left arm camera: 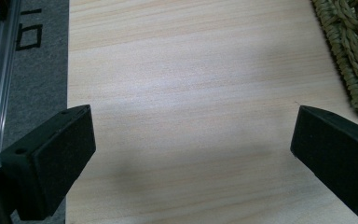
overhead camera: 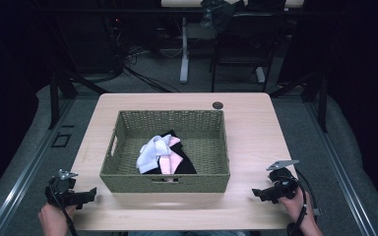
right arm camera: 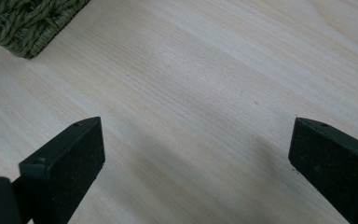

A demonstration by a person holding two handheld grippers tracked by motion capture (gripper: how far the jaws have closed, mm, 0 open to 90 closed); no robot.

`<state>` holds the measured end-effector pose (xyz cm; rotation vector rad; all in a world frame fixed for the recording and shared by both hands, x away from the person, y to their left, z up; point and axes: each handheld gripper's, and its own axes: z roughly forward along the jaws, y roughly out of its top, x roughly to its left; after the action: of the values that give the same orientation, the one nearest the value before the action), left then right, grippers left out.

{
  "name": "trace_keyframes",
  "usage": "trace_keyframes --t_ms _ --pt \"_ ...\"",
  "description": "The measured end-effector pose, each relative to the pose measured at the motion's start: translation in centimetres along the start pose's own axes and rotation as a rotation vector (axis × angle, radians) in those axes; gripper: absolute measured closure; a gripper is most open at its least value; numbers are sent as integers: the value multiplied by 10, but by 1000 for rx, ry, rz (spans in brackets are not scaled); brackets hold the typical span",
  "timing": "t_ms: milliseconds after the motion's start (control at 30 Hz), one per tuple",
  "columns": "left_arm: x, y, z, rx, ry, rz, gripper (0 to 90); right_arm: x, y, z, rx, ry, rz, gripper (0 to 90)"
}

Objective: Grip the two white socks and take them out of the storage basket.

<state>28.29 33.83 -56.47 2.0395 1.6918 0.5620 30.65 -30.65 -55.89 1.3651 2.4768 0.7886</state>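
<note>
My left gripper (overhead camera: 81,196) sits at the table's (overhead camera: 256,123) near left corner, jaws spread wide over bare wood with nothing between them. My right gripper (overhead camera: 263,192) sits at the near right edge, jaws likewise wide apart and empty. The basket (overhead camera: 128,183) stands between them at the table's middle, a corner of it showing in each gripper view. Inside lie crumpled cloths (overhead camera: 160,153): white, pink and black, heaped together.
</note>
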Motion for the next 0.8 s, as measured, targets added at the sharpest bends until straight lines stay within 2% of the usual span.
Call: trace_keyframes --t_ms 400,800 --pt "2 0 -1 2 -6 -2 0 2 0 1 -9 6 1 30" --pt "10 7 -13 -20 -23 -41 1 3 0 1 -11 2 0 29"
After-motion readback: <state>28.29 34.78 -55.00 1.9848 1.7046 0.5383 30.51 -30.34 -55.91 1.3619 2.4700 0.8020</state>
